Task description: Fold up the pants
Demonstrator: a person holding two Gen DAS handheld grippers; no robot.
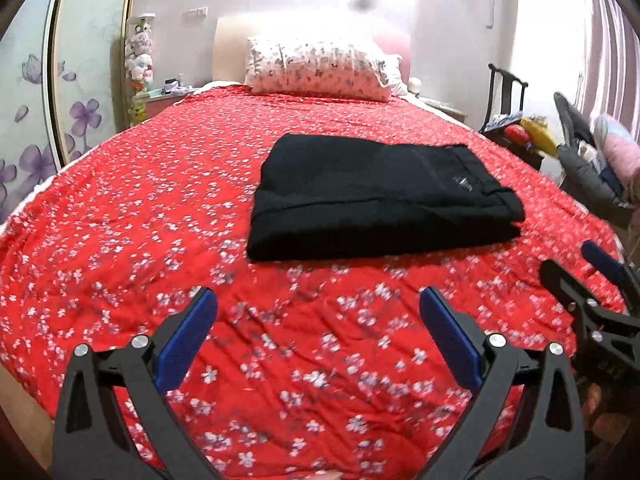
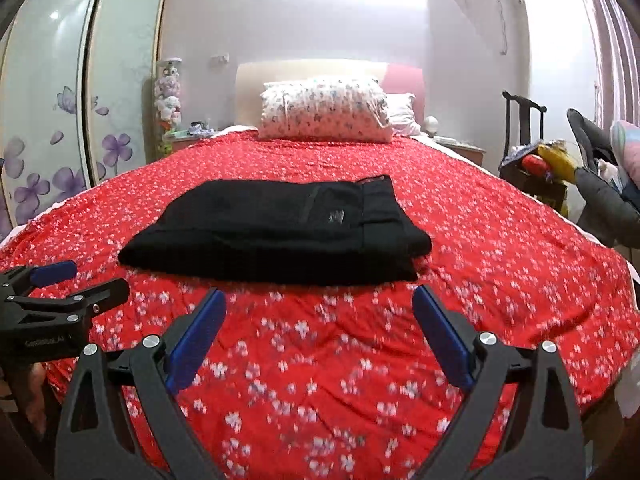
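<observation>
Pants (image 1: 380,200): black, folded into a flat rectangular bundle, lying on the bedspread at mid-frame in both views; waistband end toward the right, small pale logo on the top layer.
Bedspread (image 1: 160,240): red with small white flowers, covering the bed and filling the lower two thirds of each frame.
Left gripper (image 1: 318,320): jaws spread wide, blue pads apart, nothing between them; low in the left wrist view, short of the pants' near edge. Also seen at the left edge of the right wrist view.
Right gripper (image 2: 320,320): jaws spread wide, empty; low centre of the right wrist view, near the pants' near edge but not touching. Also seen at the right edge of the left wrist view.
Pillow (image 2: 326,110): white with a small print, at the head of the bed, upper centre.
Headboard (image 2: 256,88): cream, behind the pillow.
Wardrobe doors (image 2: 80,120): frosted, purple flower decals, upper left.
Dark chair (image 2: 524,148): right of the bed; its seat holds a heap of coloured items, red and yellow among them, too small to identify.
Bedside table (image 1: 160,96): left of the pillow; small items on top, indistinct.
</observation>
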